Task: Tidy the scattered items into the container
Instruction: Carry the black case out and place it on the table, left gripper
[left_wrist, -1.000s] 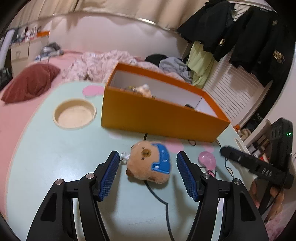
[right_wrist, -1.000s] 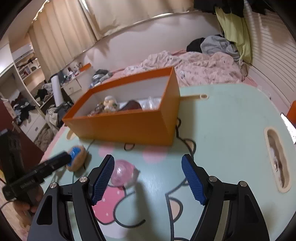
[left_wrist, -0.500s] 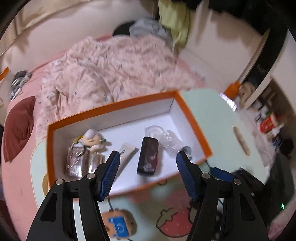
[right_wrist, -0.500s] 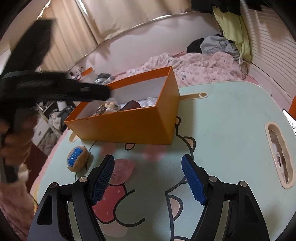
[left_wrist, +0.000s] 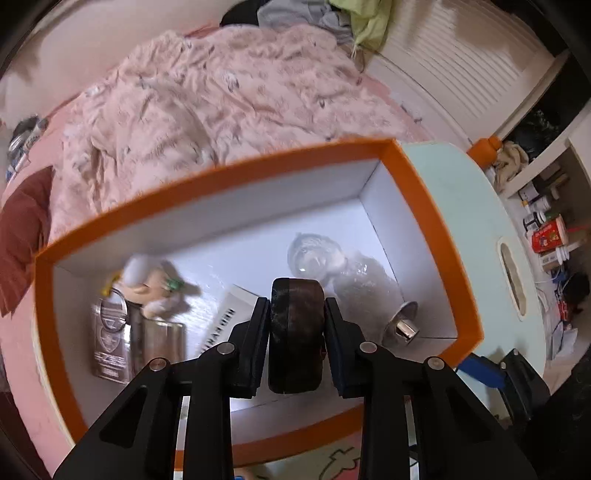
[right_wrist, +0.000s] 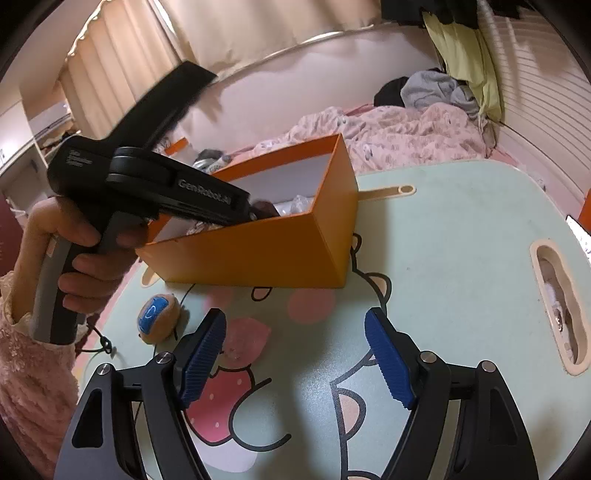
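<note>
One dark glossy case (left_wrist: 297, 332), rounded corners, clamped inside orange box (left_wrist: 436, 225).

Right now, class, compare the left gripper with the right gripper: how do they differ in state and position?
The left gripper is shut on a dark case, while the right gripper is open and holds nothing. The left gripper reaches into the orange box, while the right gripper sits over the table outside it, with a bear plush to its left. Both have black arms.
</note>
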